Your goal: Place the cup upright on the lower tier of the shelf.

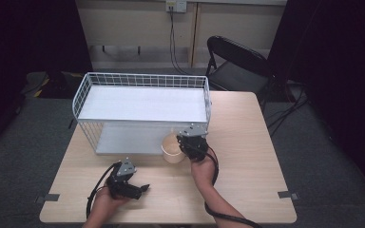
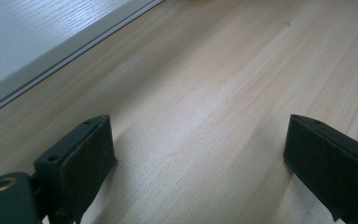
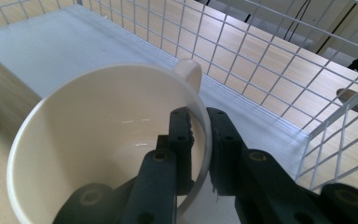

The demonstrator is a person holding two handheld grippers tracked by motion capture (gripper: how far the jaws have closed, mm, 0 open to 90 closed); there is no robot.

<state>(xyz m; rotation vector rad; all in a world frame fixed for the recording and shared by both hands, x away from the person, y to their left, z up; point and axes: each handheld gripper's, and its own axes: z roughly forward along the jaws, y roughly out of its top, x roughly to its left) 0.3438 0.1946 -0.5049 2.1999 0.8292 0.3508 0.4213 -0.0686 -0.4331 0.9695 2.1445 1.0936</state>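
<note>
Clamped on the near wall of a cream cup (image 3: 107,140) by the right gripper (image 3: 200,140), one jaw inside the bowl and one outside, pinching the rim. Probably gripped there because the rim gives the jaws a thin edge, while the small handle, which points away toward the wire mesh, offers less purchase. Held at the open front of the white wire rack (image 1: 142,80), at the right end of its lower shelf (image 1: 128,140), just beside the side mesh; whether resting or lifted, hard to tell. Likely on the way in or out of that shelf, judging by the position.

Parked low over the bare wooden table (image 2: 223,93), the left gripper (image 1: 145,188), jaws well apart with nothing between them, apparently kept out of the way.

Plain, glossy, empty inside, with a faint highlight low on the inner wall. Looks like ceramic, so smooth and liable to slip in a rim pinch.
</note>
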